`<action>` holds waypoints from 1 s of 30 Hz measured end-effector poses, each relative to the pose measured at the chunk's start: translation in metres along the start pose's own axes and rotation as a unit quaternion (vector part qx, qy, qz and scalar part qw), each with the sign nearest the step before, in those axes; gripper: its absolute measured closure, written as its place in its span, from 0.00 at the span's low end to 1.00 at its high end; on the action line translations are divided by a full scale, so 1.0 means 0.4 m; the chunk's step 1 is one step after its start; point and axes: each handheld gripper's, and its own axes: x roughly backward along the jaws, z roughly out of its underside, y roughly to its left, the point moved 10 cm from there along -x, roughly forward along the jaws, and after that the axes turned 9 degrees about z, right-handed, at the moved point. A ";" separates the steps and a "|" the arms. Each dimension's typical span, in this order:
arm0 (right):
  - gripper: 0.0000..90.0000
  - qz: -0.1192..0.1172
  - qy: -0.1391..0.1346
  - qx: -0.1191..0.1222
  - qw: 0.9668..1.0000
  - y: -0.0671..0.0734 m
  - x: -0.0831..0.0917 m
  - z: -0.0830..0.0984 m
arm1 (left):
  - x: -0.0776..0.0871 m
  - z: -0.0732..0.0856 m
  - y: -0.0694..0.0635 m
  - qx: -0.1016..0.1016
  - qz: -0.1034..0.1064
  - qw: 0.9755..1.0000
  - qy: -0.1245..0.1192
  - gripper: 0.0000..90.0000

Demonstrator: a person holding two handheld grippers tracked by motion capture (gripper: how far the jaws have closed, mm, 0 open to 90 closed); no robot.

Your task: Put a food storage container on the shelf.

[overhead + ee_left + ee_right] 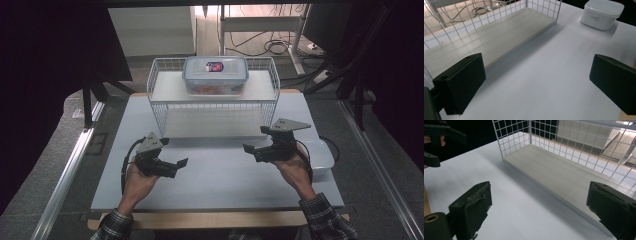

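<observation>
1. The wire rack [214, 100] is white, made of a thin grid, with a pale board as the lower floor and a second board on top. It stands at the far middle of the table [215, 175]; its open front faces the person.
2. On the top board of the rack sits a clear food box [215, 75] with a blue-grey lid and a red and blue label. Something reddish is inside, but I cannot tell what.
3. A white lidded container [602, 13] stands on the table at the right edge, just beside the right hand.
4. The left gripper [181, 163] is low over the near left part of the table and points to the right, toward the middle. Its jaws are spread wide with nothing between them.
5. The right gripper [254, 141] is in front of the right end of the rack and points to the left. Its jaws are also spread wide and empty.
6. Both grippers are apart from the rack and from each other. The forearms in checked sleeves come in from the near edge.
</observation>
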 end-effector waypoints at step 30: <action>0.03 -0.004 0.063 0.002 0.998 0.056 0.007 0.213 | -0.009 0.167 -0.040 -0.018 -0.033 0.997 0.061 0.01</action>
